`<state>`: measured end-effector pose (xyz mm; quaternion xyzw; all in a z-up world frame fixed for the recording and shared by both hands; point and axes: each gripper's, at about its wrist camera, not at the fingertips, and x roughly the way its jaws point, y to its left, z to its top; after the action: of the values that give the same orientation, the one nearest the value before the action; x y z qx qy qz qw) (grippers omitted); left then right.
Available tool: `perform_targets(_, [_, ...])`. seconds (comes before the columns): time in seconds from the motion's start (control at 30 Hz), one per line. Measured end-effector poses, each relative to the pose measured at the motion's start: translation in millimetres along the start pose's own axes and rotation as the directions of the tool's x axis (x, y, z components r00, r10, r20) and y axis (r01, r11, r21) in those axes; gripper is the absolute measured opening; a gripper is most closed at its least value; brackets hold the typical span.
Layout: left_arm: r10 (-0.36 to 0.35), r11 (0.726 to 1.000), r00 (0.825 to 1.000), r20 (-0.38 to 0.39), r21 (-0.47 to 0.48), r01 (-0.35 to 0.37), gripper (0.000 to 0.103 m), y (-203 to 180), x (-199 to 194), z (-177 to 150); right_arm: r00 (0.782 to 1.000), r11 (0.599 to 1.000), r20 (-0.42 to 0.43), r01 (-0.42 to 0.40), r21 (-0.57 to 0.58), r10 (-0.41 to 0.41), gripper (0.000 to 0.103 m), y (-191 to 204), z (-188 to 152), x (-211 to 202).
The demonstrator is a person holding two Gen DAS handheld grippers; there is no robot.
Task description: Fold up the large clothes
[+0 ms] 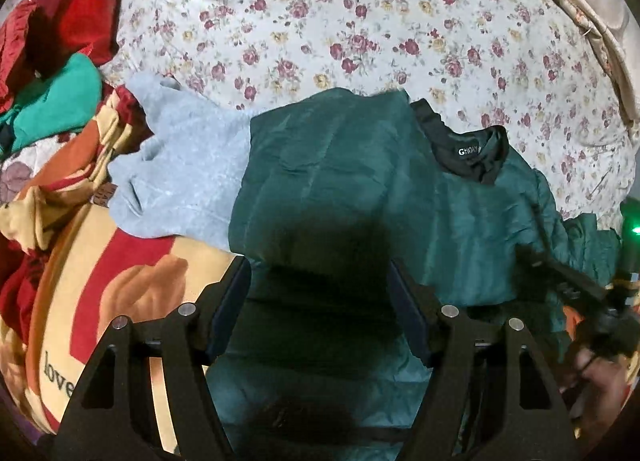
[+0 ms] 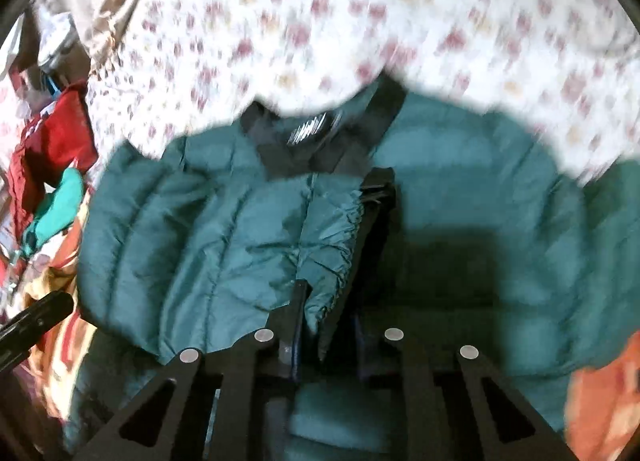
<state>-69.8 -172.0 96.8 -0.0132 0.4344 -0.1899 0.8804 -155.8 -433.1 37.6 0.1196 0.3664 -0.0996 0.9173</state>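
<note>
A dark green puffer jacket (image 1: 340, 181) (image 2: 200, 229) lies spread on the bed, its black collar (image 1: 468, 153) (image 2: 312, 137) toward the far side. My left gripper (image 1: 320, 289) hovers over the jacket's left part. Its jaws stand wide apart with green cloth lying loosely between them, not pinched. My right gripper (image 2: 328, 303) is shut on the jacket's gathered front edge, where green shell meets black lining. It appears as a dark blur (image 1: 560, 273) at the right of the left wrist view. The left gripper's black body (image 2: 36, 317) shows at the right wrist view's left edge.
A floral bedsheet (image 1: 360, 21) covers the bed, with a trimmed edge (image 1: 580, 21) at the far right. A grey garment (image 1: 180, 165) lies left of the jacket on a red and cream blanket (image 1: 100, 281). Red (image 1: 80, 9) and teal (image 1: 52, 101) clothes are piled far left.
</note>
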Motion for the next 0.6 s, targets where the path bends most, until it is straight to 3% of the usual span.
perform_targets(0.1, [0.004, 1.0, 1.0, -0.001, -0.012, -0.004, 0.07, 1.3, 4.7, -0.3, 0.996, 0.998, 0.06, 0.067, 0.007, -0.068, 0.018, -27.4, 13.2, -21.8])
perform_targets(0.2, [0.015, 1.0, 1.0, -0.021, -0.018, -0.015, 0.07, 2.7, 13.5, -1.9, 0.989, 0.991, 0.067, 0.132, 0.031, -0.134, 0.017, -61.0, 19.3, -27.2])
perform_targets(0.37, [0.031, 0.999, 0.998, -0.048, -0.008, -0.031, 0.07, -2.6, 23.6, -4.8, 0.976, 0.975, -0.03, 0.216, 0.049, -0.215, 0.017, -94.7, 12.9, 14.5])
perform_targets(0.43, [0.026, 1.0, 0.999, -0.045, -0.004, -0.026, 0.07, -5.4, 23.5, -3.9, 0.976, 0.974, -0.031, 0.219, 0.057, -0.217, 0.017, -98.9, 9.9, 27.2])
perform_targets(0.5, [0.026, 1.0, 0.999, -0.035, 0.011, -0.026, 0.07, -10.5, 22.5, -0.2, 0.977, 0.975, -0.021, 0.213, 0.068, -0.212, 0.03, -101.5, 13.5, 24.9])
perform_targets(0.57, [0.033, 0.999, 0.999, -0.026, 0.022, -0.033, 0.07, -14.2, 24.0, 3.8, 0.973, 0.969, -0.005, 0.229, 0.093, -0.229, 0.064, -101.7, 18.1, 11.8])
perform_targets(0.6, [0.03, 0.999, 0.999, -0.023, 0.022, -0.03, 0.07, -16.6, 26.2, 7.3, 0.974, 0.969, 0.02, 0.22, 0.109, -0.224, 0.069, -98.7, 18.9, 2.8])
